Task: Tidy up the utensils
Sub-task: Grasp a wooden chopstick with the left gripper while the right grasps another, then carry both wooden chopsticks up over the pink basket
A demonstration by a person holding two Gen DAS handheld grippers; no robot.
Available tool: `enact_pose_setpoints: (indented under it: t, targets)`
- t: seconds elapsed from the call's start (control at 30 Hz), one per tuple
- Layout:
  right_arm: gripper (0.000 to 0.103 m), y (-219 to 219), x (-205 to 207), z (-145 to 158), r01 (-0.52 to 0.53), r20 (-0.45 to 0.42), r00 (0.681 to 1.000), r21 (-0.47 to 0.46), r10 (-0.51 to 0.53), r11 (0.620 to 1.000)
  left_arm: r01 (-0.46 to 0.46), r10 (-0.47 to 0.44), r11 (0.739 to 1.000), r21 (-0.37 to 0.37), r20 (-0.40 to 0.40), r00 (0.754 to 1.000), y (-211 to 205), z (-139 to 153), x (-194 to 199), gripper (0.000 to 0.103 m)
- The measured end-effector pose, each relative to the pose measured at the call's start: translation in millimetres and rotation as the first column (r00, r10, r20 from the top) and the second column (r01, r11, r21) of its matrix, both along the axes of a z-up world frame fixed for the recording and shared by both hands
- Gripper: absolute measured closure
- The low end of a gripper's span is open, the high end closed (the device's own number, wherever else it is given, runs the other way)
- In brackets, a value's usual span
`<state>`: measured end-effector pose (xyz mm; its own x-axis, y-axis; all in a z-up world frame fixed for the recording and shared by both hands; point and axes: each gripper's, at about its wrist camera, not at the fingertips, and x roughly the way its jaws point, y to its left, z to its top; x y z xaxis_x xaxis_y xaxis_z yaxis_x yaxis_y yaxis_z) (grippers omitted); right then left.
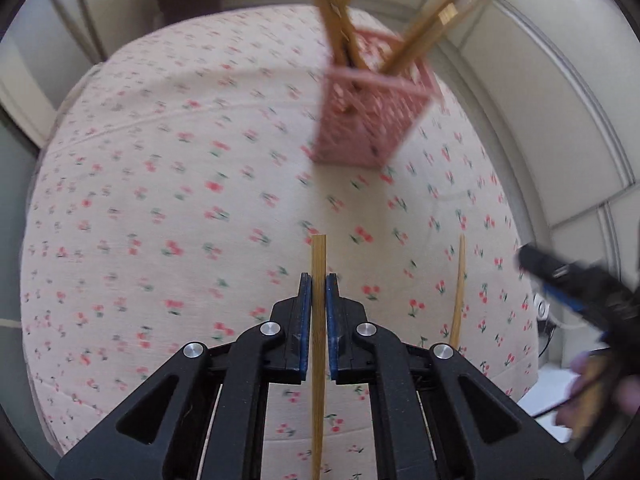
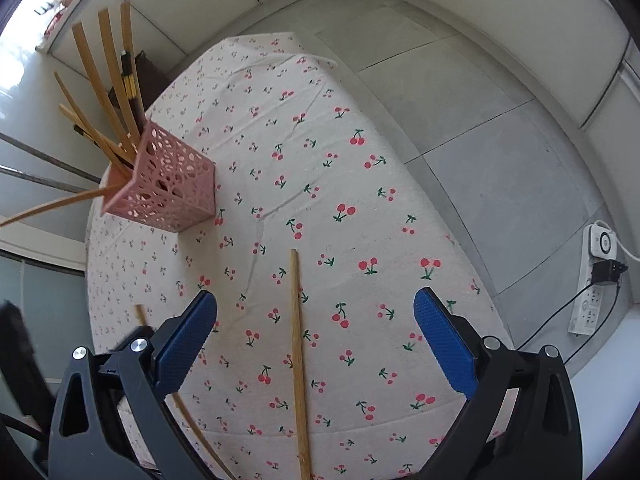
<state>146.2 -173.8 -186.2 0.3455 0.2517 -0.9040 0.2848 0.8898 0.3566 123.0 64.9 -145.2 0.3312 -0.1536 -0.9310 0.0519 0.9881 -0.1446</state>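
My left gripper [image 1: 319,280] is shut on a bamboo chopstick [image 1: 319,256] that sticks out past the blue pads, above the cherry-print tablecloth [image 1: 180,200]. Ahead and to the right stands a pink perforated holder [image 1: 368,120] with several chopsticks [image 1: 340,20] leaning out of it. My right gripper [image 2: 316,308] is open, its blue pads wide apart on either side of a loose chopstick [image 2: 298,360] lying on the cloth without touching it. The holder [image 2: 172,184] sits up and to the left in the right wrist view.
A second loose chopstick [image 2: 192,424] runs partly behind my right gripper's left finger. Another lies at the right in the left wrist view [image 1: 458,292]. A person's hand [image 1: 592,392] is blurred at that view's right edge. A power strip [image 2: 592,292] lies on the floor beyond the table edge.
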Motion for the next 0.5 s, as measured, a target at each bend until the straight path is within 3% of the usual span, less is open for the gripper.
enact_pose_setpoints:
  t: [0.17,0.33,0.37,0.5]
  targets:
    - [0.008,33.4,11.1,-26.6,-0.061,-0.030,0.998,-0.123,0.058,0.990,-0.042,0.044,0.999,-0.032,0.066,0.997,12.7,31.2,4.0,0.097]
    - [0.022,56.9,11.5,-42.1,-0.112,-0.040,0.993,-0.192,0.107,0.975,-0.038,0.041,0.999,-0.035,0.086,0.995,19.2,41.7,2.4,0.096]
    - [0.028,61.6,11.0,-42.3,-0.126,-0.031,0.992,-0.210,0.122,0.970,-0.038,0.040,0.999,-0.030,0.088,0.995,19.9,42.5,2.8,0.096]
    - [0.073,69.7,11.2,-40.6,-0.155,-0.012,0.987,-0.255,0.157,0.954,-0.044,0.046,0.999,-0.020,0.100,0.994,23.0,45.1,2.4,0.096]
